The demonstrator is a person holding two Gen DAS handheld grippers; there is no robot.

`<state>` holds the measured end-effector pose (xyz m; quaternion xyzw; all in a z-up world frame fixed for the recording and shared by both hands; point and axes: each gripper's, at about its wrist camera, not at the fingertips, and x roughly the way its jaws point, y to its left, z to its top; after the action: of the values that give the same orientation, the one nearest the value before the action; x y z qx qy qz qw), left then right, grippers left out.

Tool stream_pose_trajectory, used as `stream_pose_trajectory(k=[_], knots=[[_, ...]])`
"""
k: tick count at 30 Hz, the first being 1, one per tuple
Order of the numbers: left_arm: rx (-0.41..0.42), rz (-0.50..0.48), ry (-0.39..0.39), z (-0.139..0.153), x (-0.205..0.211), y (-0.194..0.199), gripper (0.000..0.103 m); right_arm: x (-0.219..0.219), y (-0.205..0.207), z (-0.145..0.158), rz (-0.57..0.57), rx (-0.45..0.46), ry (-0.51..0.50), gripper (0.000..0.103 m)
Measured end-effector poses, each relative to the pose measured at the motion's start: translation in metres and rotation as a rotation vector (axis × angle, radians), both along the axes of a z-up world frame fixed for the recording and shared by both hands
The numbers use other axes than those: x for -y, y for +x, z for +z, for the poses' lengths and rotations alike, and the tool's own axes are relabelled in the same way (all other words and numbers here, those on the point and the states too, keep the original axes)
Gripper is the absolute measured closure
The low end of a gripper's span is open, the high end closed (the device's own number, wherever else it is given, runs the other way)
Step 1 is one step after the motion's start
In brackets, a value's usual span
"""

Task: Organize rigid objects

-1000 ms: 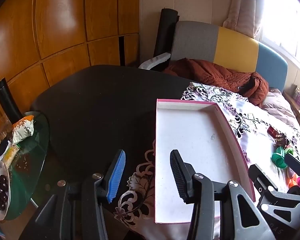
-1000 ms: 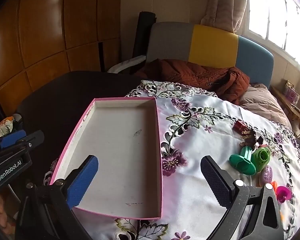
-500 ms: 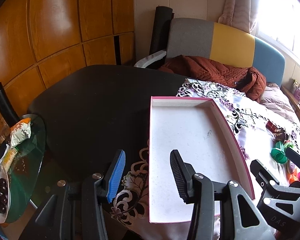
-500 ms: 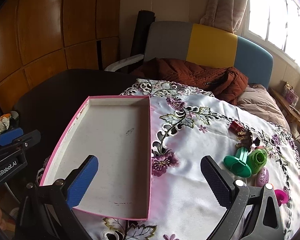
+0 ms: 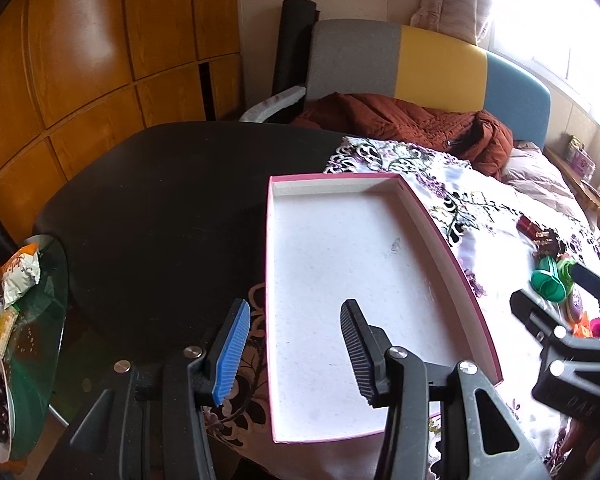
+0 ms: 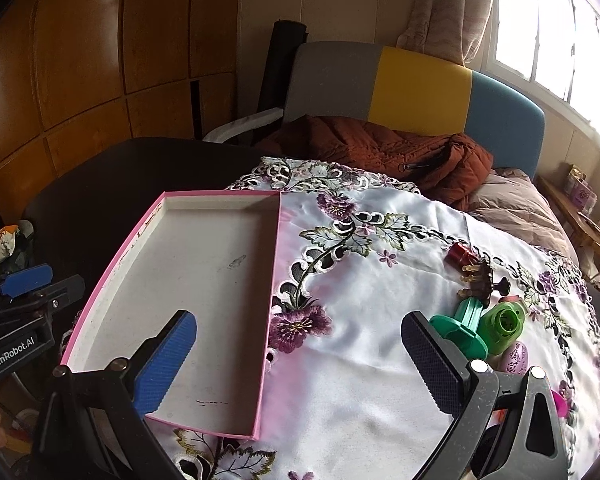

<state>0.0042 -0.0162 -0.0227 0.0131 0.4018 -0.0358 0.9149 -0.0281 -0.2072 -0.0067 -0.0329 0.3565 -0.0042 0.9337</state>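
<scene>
An empty pink-edged white tray (image 5: 340,264) (image 6: 204,280) lies on a floral tablecloth (image 6: 364,364). Small toys sit at the cloth's right side: a green spool (image 6: 466,326), a light green cup (image 6: 504,324), a red piece (image 6: 460,254), a brown comb-like piece (image 6: 482,280), a pink egg (image 6: 514,356); they also show in the left wrist view (image 5: 550,280). My left gripper (image 5: 296,354) is open and empty over the tray's near left edge. My right gripper (image 6: 300,360) is open wide and empty above the cloth, left of the toys.
The cloth covers part of a dark round table (image 5: 160,200). A glass side table (image 5: 28,320) with snacks and a bowl of cherries stands at the left. A sofa (image 6: 400,92) with a rust-coloured jacket (image 6: 380,152) lies behind.
Both grippers have shifted a little to the right and forward; the tray and toys sit further left in each view. The jaws have stayed open.
</scene>
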Motion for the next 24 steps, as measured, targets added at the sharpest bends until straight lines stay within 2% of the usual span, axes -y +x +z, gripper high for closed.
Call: stream_pose_trajectory(k=[10,13,15,17,19,21,24], knots=[[-0.001,-0.107,-0.016,0.0,0.015,-0.001,0.055,0.03,-0.003,0.01,-0.025,0.013,0.015,0.0],[-0.005,-0.152,-0.052,0.001,0.021,-0.002,0.055,0.045,-0.004,0.014,-0.041,0.014,0.035,0.0],[-0.02,-0.188,-0.107,0.002,0.023,-0.002,0.055,0.056,-0.005,0.017,-0.059,0.019,0.05,0.0],[-0.032,-0.218,-0.142,0.002,0.026,-0.003,0.055,0.072,-0.007,0.021,-0.074,0.02,0.081,0.0],[-0.023,-0.232,-0.132,0.003,0.033,-0.005,0.055,0.093,-0.009,0.025,-0.101,0.02,0.116,0.0],[-0.027,-0.265,-0.108,0.001,0.043,-0.006,0.055,0.119,-0.015,0.028,-0.154,0.025,0.144,0.0],[-0.062,-0.322,-0.134,-0.002,0.054,-0.005,0.055,0.164,-0.024,0.031,-0.254,0.027,0.187,0.0]])
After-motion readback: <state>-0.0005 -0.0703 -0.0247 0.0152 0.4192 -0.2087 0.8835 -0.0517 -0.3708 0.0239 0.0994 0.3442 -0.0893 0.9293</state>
